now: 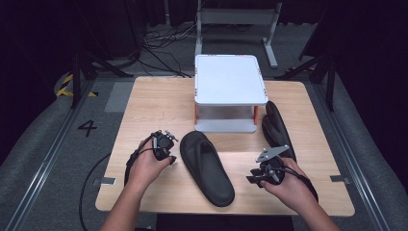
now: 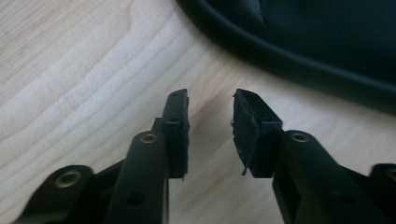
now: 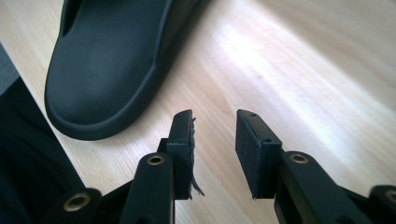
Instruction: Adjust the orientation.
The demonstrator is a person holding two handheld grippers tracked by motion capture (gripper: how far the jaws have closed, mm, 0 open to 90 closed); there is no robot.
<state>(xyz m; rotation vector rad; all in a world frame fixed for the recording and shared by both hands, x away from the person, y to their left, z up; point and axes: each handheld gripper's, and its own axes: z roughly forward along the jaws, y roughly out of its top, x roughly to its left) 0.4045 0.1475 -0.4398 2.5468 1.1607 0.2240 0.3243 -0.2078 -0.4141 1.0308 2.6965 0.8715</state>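
A black slipper [image 1: 207, 166] lies sole-down in the middle of the wooden table [image 1: 144, 110], heel toward the front edge. A second black slipper [image 1: 277, 129] lies at the right, beside the white stand. My left gripper [image 1: 169, 153] sits just left of the middle slipper, open with nothing between its jaws; its own view shows the gripper [image 2: 211, 128] over bare wood with the slipper's rim [image 2: 299, 56] close ahead. My right gripper [image 1: 254, 178] is open to the right of that slipper's heel; its view shows the gripper [image 3: 214, 140] and the heel [image 3: 100, 60].
A white two-level stand [image 1: 230, 91] with orange posts occupies the table's back centre. Behind the table are a metal frame [image 1: 235, 19] and cables on the floor. Bare wood lies at the left and front of the table.
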